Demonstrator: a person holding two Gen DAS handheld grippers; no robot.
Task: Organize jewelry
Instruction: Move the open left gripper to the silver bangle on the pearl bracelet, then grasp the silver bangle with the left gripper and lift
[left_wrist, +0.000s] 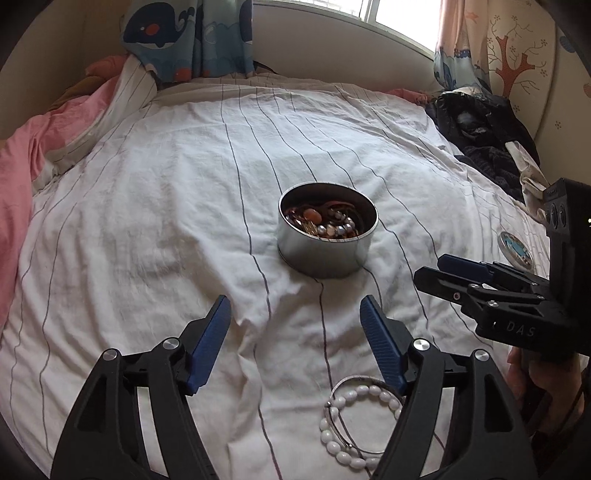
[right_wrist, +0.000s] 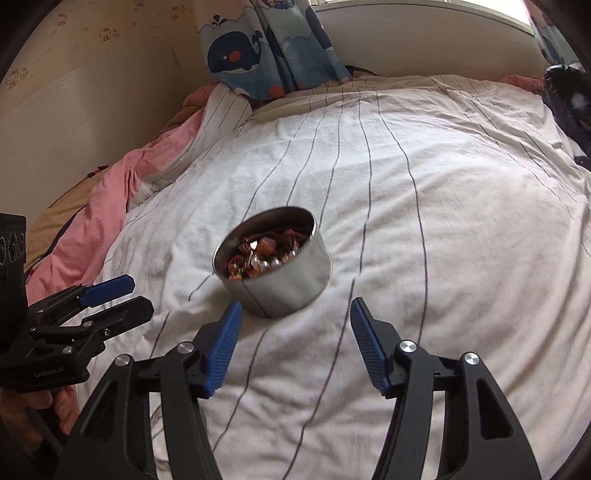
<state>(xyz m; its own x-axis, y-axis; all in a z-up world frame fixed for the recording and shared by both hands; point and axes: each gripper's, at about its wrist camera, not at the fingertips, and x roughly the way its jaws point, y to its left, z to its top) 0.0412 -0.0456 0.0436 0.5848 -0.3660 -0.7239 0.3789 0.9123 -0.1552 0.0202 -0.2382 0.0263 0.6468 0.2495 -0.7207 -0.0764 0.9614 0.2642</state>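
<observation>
Both claws hang spread and empty over the striped white duvet (left_wrist: 147, 206). Only the left wrist view catches the white bead bracelet (left_wrist: 354, 424) and thin metal bangle (left_wrist: 364, 382) beneath the left gripper (left_wrist: 295, 306). The jewelry-filled round tin (right_wrist: 275, 264) sits just ahead of the right gripper (right_wrist: 295, 310). Whale curtains (right_wrist: 266, 48) hang behind.

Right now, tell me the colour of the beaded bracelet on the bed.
White, the beaded bracelet; clearest in the left wrist view.
</observation>
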